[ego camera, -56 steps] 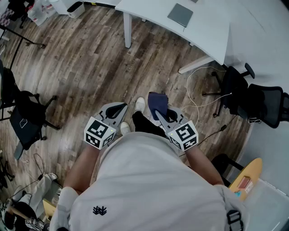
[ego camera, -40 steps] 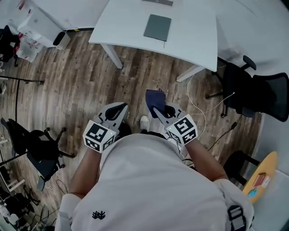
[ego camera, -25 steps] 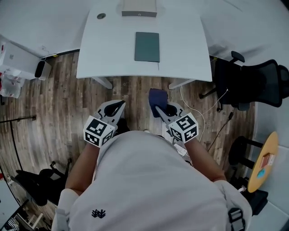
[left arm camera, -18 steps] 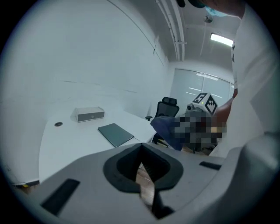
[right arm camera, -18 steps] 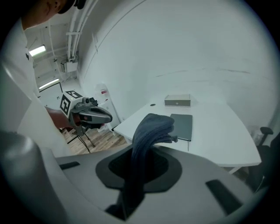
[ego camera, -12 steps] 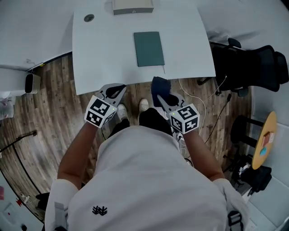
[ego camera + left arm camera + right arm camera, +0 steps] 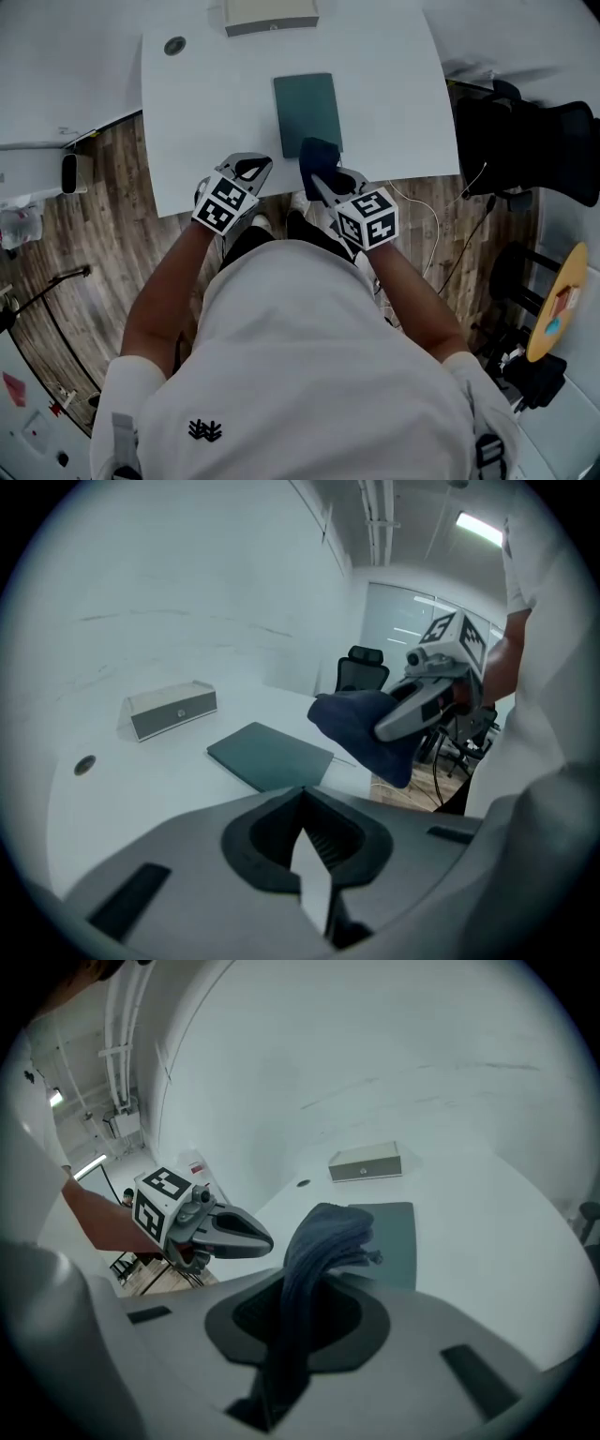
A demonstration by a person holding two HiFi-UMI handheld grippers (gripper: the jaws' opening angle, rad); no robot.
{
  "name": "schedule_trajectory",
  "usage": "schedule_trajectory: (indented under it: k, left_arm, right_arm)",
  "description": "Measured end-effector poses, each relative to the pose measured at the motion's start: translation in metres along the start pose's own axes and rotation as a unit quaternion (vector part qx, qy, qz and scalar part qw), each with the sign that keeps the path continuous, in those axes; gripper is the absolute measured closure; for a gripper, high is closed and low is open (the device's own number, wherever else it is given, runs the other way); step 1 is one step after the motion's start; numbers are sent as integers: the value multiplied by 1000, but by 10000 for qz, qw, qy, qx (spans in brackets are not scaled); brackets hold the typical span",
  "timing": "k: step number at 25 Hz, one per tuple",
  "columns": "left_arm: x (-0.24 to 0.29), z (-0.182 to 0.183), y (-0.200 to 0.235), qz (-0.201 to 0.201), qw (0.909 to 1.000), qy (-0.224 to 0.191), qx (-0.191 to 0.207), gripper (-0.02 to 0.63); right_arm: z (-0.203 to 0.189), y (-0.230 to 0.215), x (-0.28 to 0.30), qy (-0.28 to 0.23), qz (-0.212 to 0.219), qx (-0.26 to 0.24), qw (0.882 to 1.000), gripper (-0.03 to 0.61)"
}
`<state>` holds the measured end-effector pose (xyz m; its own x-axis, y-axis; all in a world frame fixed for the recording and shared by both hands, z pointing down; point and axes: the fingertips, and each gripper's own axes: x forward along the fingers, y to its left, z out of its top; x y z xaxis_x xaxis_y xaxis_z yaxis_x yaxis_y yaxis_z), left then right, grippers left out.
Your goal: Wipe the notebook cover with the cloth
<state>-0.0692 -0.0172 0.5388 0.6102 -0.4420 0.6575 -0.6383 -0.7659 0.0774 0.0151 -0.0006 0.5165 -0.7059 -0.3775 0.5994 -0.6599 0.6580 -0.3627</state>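
My right hand-held gripper (image 7: 286, 1349) is clamped on the dark blue cloth (image 7: 321, 1241). The cloth runs up from between the jaws and stands bunched above them, with its top fold flopping forward. Seen from my head, it hangs over the near edge of the white table (image 7: 211, 103), right at the near end of the notebook (image 7: 307, 112). The left gripper view shows the cloth in the air beside the notebook's near corner, apart from the cover. Its lower end dangles past the table edge.

My left hand-held gripper (image 7: 314, 888) has its jaws pressed together with nothing between them. It sits at the near table edge, just to the left of the right one and pointed toward the notebook.

The notebook is dark green and lies flat and shut near the middle of the table, with its long side running away from me. Its cover is bare.

A low, pale grey box (image 7: 269, 14) stands by the far edge of the table, well apart from the notebook. From here it looks closed, and I cannot tell what is inside it. A small round grommet (image 7: 174, 45) is set in the tabletop to the left of the box.

A black office chair (image 7: 530, 141) stands off the right end of the table on the wooden floor (image 7: 66, 244).
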Motion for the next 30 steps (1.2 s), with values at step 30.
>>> schedule_trajectory:
  k: [30]
  left_arm:
    - [79,-25,26,-1055,9905,499,731,607]
  right_arm:
    - [-19,-44,91,910,-832,339,9918,537]
